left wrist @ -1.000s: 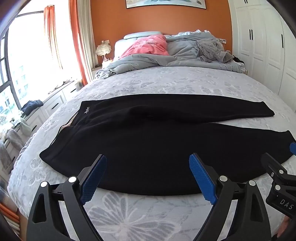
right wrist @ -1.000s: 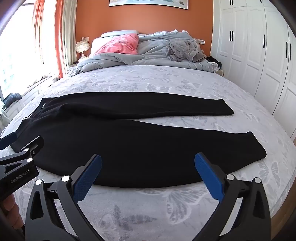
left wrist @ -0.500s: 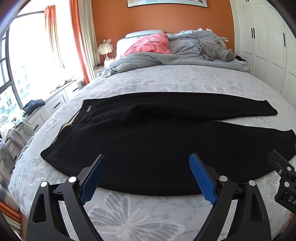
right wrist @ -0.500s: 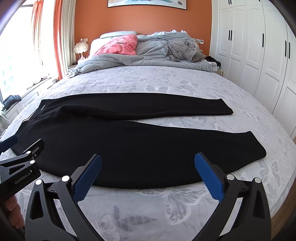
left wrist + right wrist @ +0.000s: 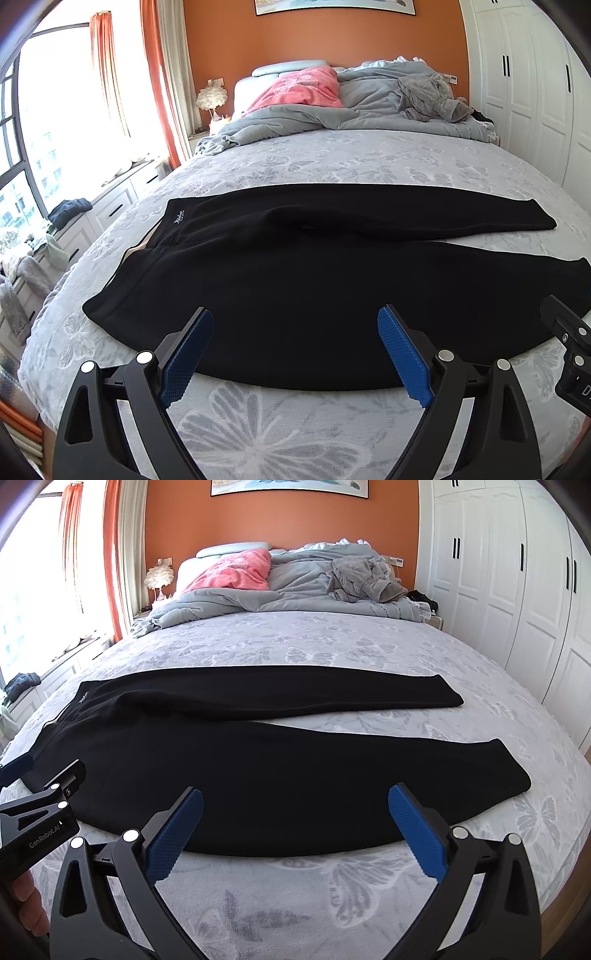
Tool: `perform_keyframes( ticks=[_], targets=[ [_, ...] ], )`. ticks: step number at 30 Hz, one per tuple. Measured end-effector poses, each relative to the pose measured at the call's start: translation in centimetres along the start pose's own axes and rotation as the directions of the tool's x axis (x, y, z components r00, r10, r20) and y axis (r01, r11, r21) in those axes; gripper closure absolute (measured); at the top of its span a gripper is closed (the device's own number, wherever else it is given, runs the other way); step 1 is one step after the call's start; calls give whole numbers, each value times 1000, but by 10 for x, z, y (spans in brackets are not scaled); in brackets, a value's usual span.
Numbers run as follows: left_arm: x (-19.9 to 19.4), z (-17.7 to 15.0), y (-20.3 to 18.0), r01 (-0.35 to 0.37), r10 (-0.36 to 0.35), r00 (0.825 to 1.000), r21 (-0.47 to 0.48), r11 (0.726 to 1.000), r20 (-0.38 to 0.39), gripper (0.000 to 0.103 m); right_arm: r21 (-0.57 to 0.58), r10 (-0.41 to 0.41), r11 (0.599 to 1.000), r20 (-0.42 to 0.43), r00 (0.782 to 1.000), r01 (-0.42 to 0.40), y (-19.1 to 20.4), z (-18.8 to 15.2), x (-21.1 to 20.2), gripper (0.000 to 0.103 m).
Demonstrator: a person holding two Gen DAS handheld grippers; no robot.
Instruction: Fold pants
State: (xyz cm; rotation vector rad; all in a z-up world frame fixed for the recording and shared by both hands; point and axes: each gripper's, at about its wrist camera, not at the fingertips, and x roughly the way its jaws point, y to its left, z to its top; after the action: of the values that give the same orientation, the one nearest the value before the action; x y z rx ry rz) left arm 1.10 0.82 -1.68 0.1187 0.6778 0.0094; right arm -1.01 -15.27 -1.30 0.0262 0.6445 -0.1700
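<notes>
Since 1.0 s ago: pants (image 5: 314,288) unmoved, flat on bed (image 5: 332,162); left gripper (image 5: 295,350) and right gripper (image 5: 295,830) stay wide apart, empty. Folding not begun.

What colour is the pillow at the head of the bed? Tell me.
Coral pink pillow, with a faint paler print; clearest in the right wrist view.

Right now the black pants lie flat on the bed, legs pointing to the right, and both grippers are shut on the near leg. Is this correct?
Not quite. Both grippers, left and right, are open and hold nothing, as each wrist view shows. The pants do lie flat on the bed, legs pointing right.
</notes>
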Motion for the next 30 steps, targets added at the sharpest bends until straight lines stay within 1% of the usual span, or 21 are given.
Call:
perform_keyframes(
  ticks=[30],
  targets=[
    [-1,3,1,-2,2,1000,-1,1000,3,15,1,-1,1000,-2,1000,1,0,1,0,5]
  ],
)
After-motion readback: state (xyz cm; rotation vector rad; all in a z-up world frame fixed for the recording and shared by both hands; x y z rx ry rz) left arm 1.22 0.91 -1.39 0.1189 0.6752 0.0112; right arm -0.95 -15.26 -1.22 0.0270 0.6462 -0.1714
